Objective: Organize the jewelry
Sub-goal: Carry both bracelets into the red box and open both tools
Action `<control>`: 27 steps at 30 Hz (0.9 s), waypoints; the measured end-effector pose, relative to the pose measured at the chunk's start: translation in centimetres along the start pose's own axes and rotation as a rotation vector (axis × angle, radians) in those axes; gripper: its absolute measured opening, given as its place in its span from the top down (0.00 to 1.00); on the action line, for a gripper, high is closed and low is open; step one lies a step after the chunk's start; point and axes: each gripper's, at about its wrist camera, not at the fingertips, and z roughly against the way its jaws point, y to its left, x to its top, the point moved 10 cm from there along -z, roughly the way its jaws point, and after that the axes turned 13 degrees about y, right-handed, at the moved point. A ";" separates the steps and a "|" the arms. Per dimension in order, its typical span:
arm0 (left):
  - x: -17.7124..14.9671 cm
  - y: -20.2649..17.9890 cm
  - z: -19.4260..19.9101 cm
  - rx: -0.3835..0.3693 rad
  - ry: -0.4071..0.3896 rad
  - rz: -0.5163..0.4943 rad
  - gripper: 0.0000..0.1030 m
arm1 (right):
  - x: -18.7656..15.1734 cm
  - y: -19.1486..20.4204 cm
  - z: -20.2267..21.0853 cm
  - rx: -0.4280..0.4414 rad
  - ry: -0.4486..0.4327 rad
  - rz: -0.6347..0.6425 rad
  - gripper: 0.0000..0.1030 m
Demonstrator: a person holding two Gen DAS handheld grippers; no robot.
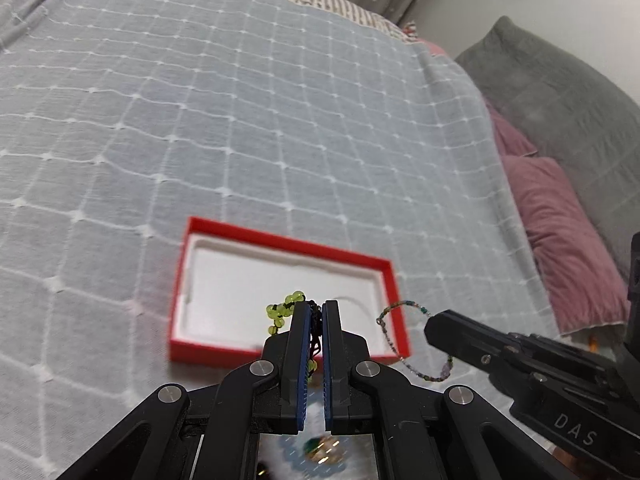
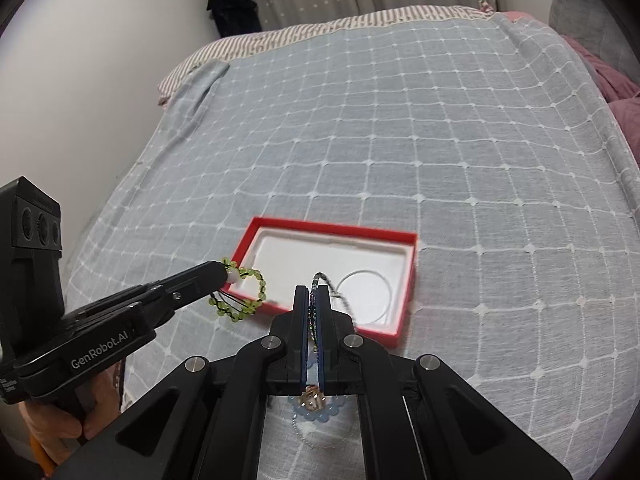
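Left gripper: fingers closed on a green bead bracelet, which hangs off the tips at the near left corner of the red box. In the right wrist view the same bracelet dangles as an open loop, partly over the box's near left edge and partly over the bedspread just outside it.

Right gripper: fingers clamped together on a thin dark beaded bracelet, held above the near side of the box. From the left wrist view this bracelet loops out across the box's near right corner.

Box: open, lying flat on the bedspread, with a white moulded insert. A faint white ring lies in the right part of the insert – possibly a fine bangle or only a moulded outline; the view is too soft to tell.

Step in hand, as judged: both pieces are lifted and carried to the box, neither yet laid in. The next move calls for bringing each loop fully inside the red rim, lowering until the beads rest on the insert, then parting the fingers – one side at a time, so the loops do not tangle or snag on the rim
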 end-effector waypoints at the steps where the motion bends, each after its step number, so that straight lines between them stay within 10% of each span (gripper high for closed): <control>1: 0.3 -0.2 -0.7 -0.021 0.004 0.005 1.00 | 0.3 -0.4 0.0 -0.003 -0.002 -0.009 0.97; 27: 0.9 6.4 -6.2 0.185 0.079 0.066 1.00 | 3.4 -1.8 -6.6 -0.118 0.091 -0.016 0.97</control>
